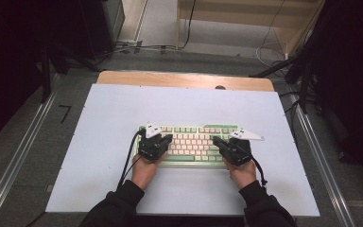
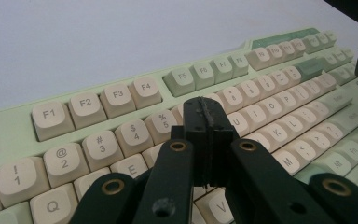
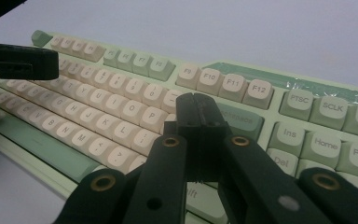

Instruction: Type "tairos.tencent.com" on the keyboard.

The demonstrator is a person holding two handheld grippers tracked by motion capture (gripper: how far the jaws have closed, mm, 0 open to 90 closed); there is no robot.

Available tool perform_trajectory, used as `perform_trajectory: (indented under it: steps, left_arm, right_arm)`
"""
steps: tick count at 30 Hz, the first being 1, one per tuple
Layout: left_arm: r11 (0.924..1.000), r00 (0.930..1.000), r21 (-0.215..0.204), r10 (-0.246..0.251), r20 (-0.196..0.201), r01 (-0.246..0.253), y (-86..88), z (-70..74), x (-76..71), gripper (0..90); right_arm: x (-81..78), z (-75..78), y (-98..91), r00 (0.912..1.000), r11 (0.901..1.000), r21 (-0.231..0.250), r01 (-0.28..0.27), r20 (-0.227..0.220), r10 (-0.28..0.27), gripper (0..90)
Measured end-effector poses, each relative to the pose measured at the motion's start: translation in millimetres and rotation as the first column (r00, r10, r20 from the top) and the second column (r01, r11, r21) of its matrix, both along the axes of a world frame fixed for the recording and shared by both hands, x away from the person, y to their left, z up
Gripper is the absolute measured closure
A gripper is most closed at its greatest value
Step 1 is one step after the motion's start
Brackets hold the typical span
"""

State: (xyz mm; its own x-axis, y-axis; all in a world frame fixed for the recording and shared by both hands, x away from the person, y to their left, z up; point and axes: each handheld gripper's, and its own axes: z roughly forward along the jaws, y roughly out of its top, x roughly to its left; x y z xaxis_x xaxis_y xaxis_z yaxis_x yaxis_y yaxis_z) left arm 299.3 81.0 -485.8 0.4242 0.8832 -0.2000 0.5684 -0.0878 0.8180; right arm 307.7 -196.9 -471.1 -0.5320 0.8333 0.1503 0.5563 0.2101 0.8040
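Keyboard [image 1: 194, 144], pale green plastic with cream and green keycaps, lies square on the white surface [image 1: 104, 123], towards its near edge and roughly midway between the left and right edges, its long side parallel to that near edge. I judge it sits there so both my hands can reach it without stretching, one at each end.

My left hand-held gripper [image 1: 168, 137] hovers over the left part of the key field; in the left gripper view its two black jaws are pressed together with nothing between them, their joined tip [image 2: 206, 114] poised above the number row near the 5 key [image 2: 161, 122]. My right hand-held gripper [image 1: 215, 140] mirrors it over the right part; in the right gripper view its jaws are likewise fully closed and empty, the tip [image 3: 199, 109] above the keys just left of the green backspace key [image 3: 242, 120].

Closed jaws make a single narrow point, which I take to be the reason for holding them shut: a blunt stylus for pressing one key at a time. Whether either tip touches a keycap I cannot tell.

Both forearms come in from the near edge in dark sleeves, wrists low, hands gripping the tools from behind, jaws angled forward and slightly inward towards the middle of the keyboard.
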Motion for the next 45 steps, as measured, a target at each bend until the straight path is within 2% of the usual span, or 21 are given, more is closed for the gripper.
perform_trajectory:
  steps: [11, 31, 38, 45]
  left_arm:
    - [0.9999, 0.9998, 0.015, 0.002, -0.020, -0.002, -1.8, -3.3, 3.0, 90.0]
    - [0.9999, 0.9988, 0.013, -0.001, -0.048, 0.002, -3.3, -7.0, 9.2, 90.0]
    - [0.9996, 0.9977, 0.028, -0.007, -0.067, 0.008, -4.7, -8.3, 10.0, 90.0]
    - [0.9999, 0.9988, -0.010, -0.008, -0.049, 0.007, -1.3, -0.8, 7.3, 90.0]
  right_arm:
    - [2.2, 0.1, 10.1, 0.9999, 0.9999, -0.005, -0.014, 0.005, 0.014, 87.7]
    - [2.9, -0.1, 13.6, 0.9998, 0.9998, -0.001, -0.019, 0.002, 0.019, 87.8]
    - [2.8, -0.2, 13.8, 0.9998, 0.9998, 0.000, -0.020, 0.003, 0.020, 87.8]
    - [2.8, 0.6, 12.7, 0.9998, 0.9998, 0.001, -0.019, 0.007, 0.019, 87.8]
